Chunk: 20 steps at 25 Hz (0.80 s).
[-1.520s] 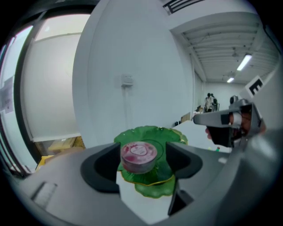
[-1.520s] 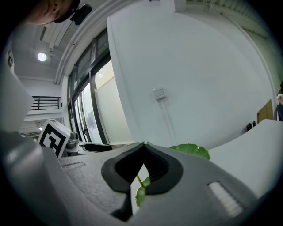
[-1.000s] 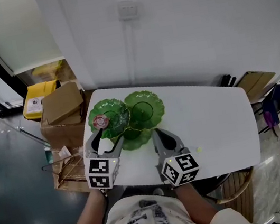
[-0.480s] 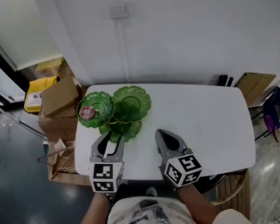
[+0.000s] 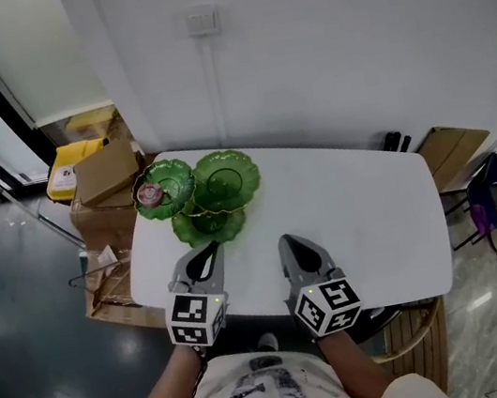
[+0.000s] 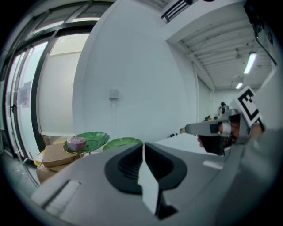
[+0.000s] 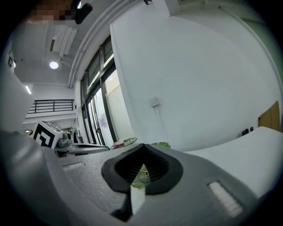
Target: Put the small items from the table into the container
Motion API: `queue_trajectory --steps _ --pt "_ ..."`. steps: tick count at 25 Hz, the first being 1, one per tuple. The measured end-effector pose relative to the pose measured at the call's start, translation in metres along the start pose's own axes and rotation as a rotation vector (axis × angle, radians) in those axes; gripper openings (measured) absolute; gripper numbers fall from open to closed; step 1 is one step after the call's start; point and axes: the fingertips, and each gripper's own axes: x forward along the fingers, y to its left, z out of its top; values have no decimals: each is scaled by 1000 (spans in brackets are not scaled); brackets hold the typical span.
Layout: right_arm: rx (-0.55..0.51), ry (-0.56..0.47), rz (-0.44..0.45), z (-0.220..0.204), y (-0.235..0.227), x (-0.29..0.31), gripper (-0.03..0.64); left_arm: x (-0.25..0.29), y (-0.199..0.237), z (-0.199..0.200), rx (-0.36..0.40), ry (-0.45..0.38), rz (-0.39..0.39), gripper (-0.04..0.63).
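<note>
Seemingly finished: 1 pink item (image 5: 149, 195) lies in the green container (image 5: 222, 181) at far left, the worktop (image 5: 365, 211) shows no others, and my left gripper (image 5: 207, 251) and right gripper (image 5: 288, 241) have jaws closed, empty.

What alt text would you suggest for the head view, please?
Seen from above, a person holds the left gripper and right gripper, both shut and empty, over the near edge of a white table. A green leaf-shaped dish at its far left corner holds a small pink item.
</note>
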Motion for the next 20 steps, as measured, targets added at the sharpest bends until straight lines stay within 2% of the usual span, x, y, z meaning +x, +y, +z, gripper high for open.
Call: queue_trajectory --steps 8,20 --pt "-11 1 -2 -4 2 -19 -3 -7 -17 -4 -31 -2 -19 -11" --pt "-9 -1 -20 -9 -2 -32 -3 -7 -29 -11 -6 8 -33 -11"
